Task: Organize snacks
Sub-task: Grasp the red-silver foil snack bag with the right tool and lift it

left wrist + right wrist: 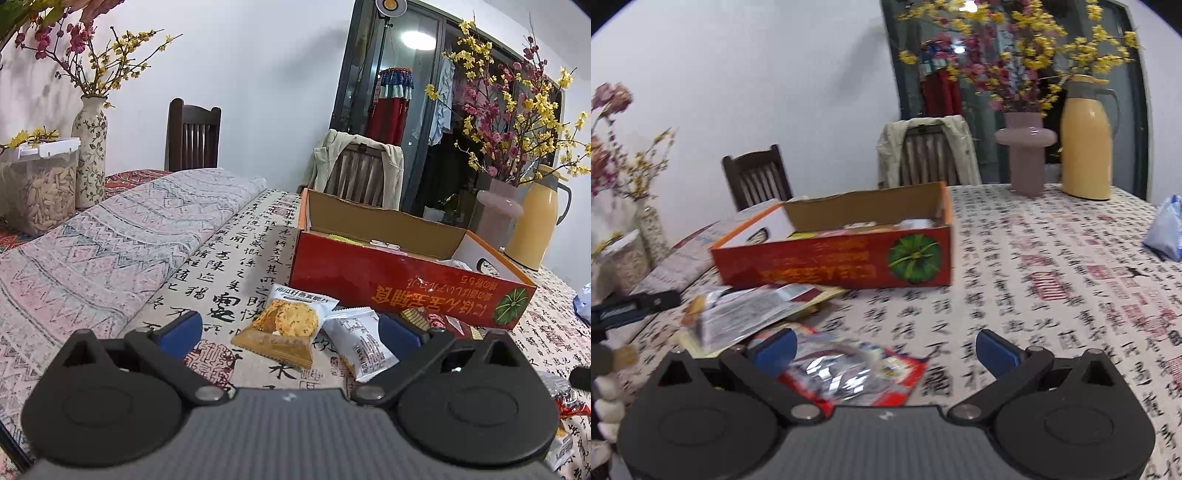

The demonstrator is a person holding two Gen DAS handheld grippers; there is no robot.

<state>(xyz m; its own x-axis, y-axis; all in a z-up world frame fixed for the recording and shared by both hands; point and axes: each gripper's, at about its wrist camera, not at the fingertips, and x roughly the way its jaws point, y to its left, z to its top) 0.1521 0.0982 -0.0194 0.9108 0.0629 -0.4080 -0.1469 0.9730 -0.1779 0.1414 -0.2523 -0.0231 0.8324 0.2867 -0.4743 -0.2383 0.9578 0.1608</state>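
On the left of the left wrist view a clear tub of seeds (40,192) stands by a patterned vase (89,155) at the table's (236,258) far edge; the left gripper (290,328) hangs released, its blue pads spread wide and holding nothing; between them, just ahead, lie a cookie packet (288,325) and a white snack packet (360,347), the white one touching the right pad; beyond them sits the open red box (406,288) with packets inside. In the right wrist view the right gripper (886,350) is likewise released and empty; a red and silver snack packet (857,376) lies under its left pad, more wrappers (750,314) are piled beside the box, and a yellow flask (1087,144) stands far right.
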